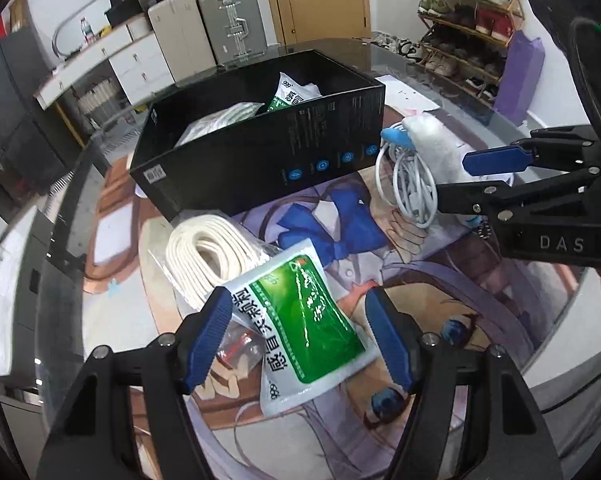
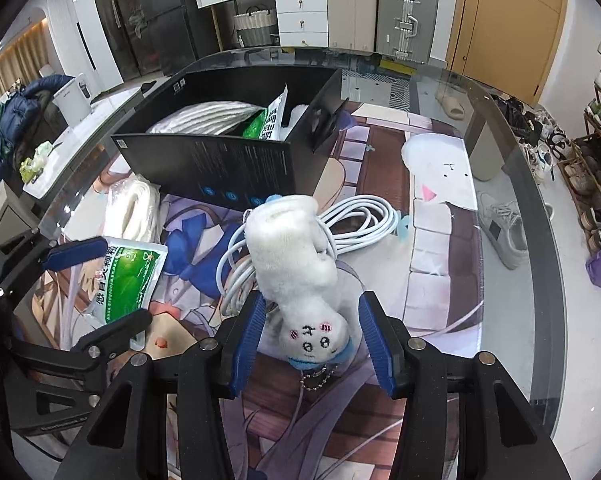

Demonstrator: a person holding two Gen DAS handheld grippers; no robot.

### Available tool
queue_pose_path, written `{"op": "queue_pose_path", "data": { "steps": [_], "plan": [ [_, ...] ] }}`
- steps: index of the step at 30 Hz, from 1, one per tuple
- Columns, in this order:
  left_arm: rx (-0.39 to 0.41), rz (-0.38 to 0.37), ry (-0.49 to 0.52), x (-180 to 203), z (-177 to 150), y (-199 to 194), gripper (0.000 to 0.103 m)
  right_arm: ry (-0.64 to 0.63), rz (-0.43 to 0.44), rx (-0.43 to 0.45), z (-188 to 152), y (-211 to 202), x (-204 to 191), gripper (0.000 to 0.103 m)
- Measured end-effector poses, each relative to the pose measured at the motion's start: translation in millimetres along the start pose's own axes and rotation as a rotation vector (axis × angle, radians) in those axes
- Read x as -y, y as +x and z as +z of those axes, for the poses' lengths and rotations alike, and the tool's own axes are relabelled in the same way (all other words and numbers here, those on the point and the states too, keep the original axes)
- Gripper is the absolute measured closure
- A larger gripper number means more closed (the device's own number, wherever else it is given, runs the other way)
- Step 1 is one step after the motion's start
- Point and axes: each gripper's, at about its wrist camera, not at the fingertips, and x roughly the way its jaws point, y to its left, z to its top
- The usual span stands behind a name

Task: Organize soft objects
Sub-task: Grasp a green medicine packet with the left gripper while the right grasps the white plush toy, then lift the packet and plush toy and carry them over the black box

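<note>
My left claw (image 1: 298, 338) is spread over the green medicine sachet (image 1: 308, 332), which lies flat on the printed mat (image 1: 440, 280) near me, partly overlapping the bagged coil of white rope (image 1: 208, 256) to its left; neither pad presses it yet. My right claw (image 2: 310, 340) is likewise parted, straddling the head of the white plush toy (image 2: 296, 276), with a gap showing on both sides. The plush lies on a coiled white cable (image 2: 356, 220), just in front of the black box (image 2: 236, 160) at the far side of the bench (image 2: 500, 160). That box already holds a rope bundle and another sachet, so I judge both items belong there.

To do this well I'd bring the left pads down onto the sachet's edges rather than its slick face, keeping clear of the rope bag. On the right, I'd close on the plush alone, above the cable loops, so the cable doesn't lift with it
</note>
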Motion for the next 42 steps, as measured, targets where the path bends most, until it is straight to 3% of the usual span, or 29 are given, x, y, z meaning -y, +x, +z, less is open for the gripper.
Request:
{"op": "queue_pose_path", "data": {
  "steps": [2, 3, 7, 12, 16, 18, 20, 21, 22, 33, 35, 36, 42],
  "plan": [
    [-0.001, 0.004, 0.01, 1, 0, 1, 0.034, -0.002, -0.008, -0.009, 0, 3, 0, 0.056],
    [-0.003, 0.003, 0.008, 1, -1, 1, 0.04, 0.001, -0.004, -0.012, 0, 4, 0, 0.064],
    [-0.027, -0.025, -0.011, -6, -1, 2, 0.079, 0.006, 0.0, -0.02, 0, 2, 0, 0.07],
    [-0.023, -0.044, 0.002, -8, -3, -4, 0.095, 0.008, 0.023, 0.006, 0, -11, -3, 0.07],
    [-0.031, -0.079, -0.004, -8, -4, -8, 0.094, -0.008, 0.039, 0.013, -2, -16, -11, 0.07],
    [-0.038, -0.074, 0.009, -3, -5, -7, 0.088, -0.019, 0.044, 0.01, -2, -16, -16, 0.07],
    [-0.018, -0.071, 0.003, -1, -7, -12, 0.061, -0.023, 0.048, 0.01, -3, -15, -18, 0.07],
    [-0.003, -0.078, 0.006, 0, -7, -15, 0.04, -0.023, 0.053, 0.011, -3, -16, -18, 0.07],
    [0.01, -0.084, 0.013, 1, -8, -17, 0.03, -0.022, 0.057, 0.013, -4, -17, -18, 0.07],
    [-0.046, -0.077, 0.062, 17, -16, -2, 0.031, -0.033, 0.073, 0.01, -12, -22, -23, 0.07],
    [-0.048, -0.107, 0.05, 15, -14, -1, 0.041, -0.036, 0.074, 0.006, -12, -20, -23, 0.07],
    [-0.053, -0.143, 0.043, 14, -13, -1, 0.057, -0.037, 0.073, 0.006, -12, -20, -24, 0.07],
    [-0.044, -0.125, 0.095, 20, -11, -5, 0.073, -0.037, 0.077, 0.009, -12, -20, -25, 0.07]
  ]
}}
